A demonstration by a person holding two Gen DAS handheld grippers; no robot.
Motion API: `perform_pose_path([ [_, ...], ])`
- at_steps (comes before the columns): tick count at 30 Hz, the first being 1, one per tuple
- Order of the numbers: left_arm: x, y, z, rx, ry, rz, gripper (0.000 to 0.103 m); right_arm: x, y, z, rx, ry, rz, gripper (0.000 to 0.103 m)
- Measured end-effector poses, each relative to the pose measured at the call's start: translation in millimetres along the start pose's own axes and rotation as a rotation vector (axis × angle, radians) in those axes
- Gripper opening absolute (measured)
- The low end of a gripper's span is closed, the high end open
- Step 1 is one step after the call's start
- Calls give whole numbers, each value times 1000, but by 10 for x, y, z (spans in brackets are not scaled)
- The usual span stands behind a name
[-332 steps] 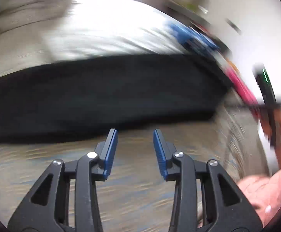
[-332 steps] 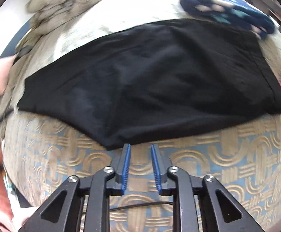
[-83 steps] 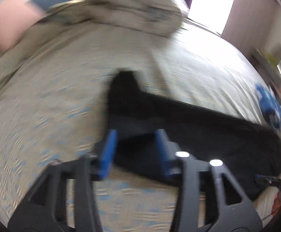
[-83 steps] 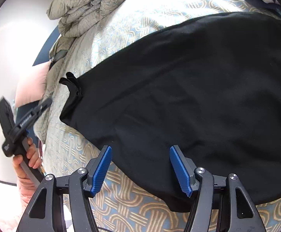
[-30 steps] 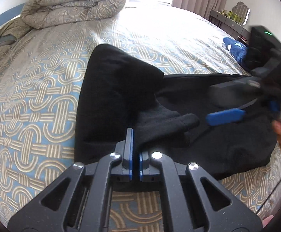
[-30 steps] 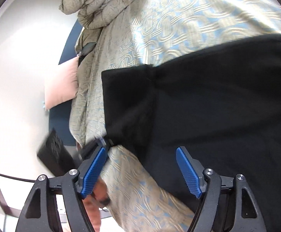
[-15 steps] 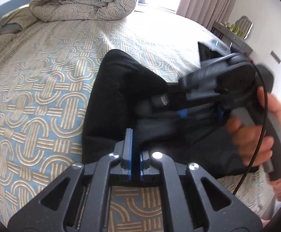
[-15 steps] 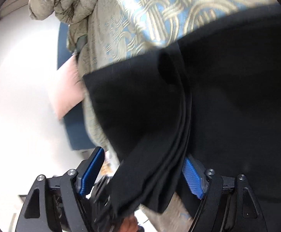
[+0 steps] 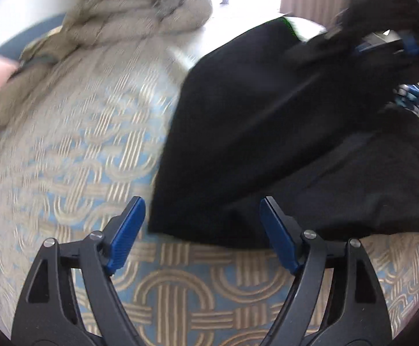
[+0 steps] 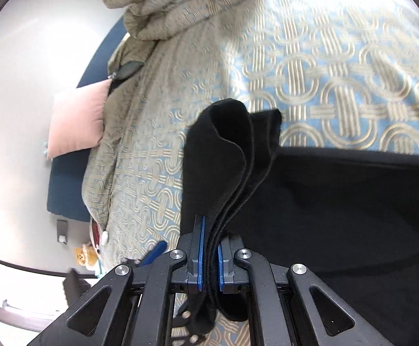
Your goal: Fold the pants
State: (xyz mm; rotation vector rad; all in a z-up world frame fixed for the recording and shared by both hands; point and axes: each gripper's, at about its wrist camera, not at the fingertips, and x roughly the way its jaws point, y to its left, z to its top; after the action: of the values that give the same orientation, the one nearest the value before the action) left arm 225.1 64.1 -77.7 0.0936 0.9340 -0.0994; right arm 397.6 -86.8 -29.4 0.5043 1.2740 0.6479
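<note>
Tongs first: the right tongs (image 10: 208, 255) are clamped on several stacked edges of the black soft-knit pants (image 10: 339, 216), their jaws having just been closing, with the cloth pinched between the blue pads and hanging out below them; the left tongs (image 9: 202, 235) stand wide apart with nothing pressed between them, having just been opening, and the near corner of the dark cloth lies on the bed just ahead of their gap, untouched. The pants lie on the blue-and-gold patterned bedspread (image 9: 177, 294), partly doubled over; their long axis runs from the left tongs away toward the right, and in the left wrist view a held portion rises at the upper right, where the other tool shows blurred. The coming move, as I judge it, turns on this: the lifted hem sits in the right hand, so that hand must carry it across along the long axis, while the left, nearer the resting fold, could pin or smooth it. Around them: a bunched grey-beige quilt (image 10: 180, 3) at the head of the bed, well apart; a pale pink pillow (image 10: 78, 121) at the bed's far edge; nothing stands in the path over the cloth.
</note>
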Motion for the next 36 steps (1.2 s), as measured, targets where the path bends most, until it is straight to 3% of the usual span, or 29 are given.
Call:
perform_pose_path([
  [7,145,237,-18,-186,44,-75,82,-328,168,-180,-53,-52,22,6],
  [10,178,209,-34,-182,59,-63,82,-609,178,-249,-81,-98,14,6],
  [16,229,-14,-54,-143,92,-119,82,-1068,99,-320,-136,-195,-65,6],
  [25,285,-317,-71,-43,90,-37,82,-1546,-710,-563,3,-251,-145,6],
  [32,267,-354,-114,-38,100,-26,82,-1356,-1418,-898,133,-181,-238,6],
  [36,276,-323,-109,-38,108,-24,82,-1213,-1628,-963,181,-143,-226,7],
])
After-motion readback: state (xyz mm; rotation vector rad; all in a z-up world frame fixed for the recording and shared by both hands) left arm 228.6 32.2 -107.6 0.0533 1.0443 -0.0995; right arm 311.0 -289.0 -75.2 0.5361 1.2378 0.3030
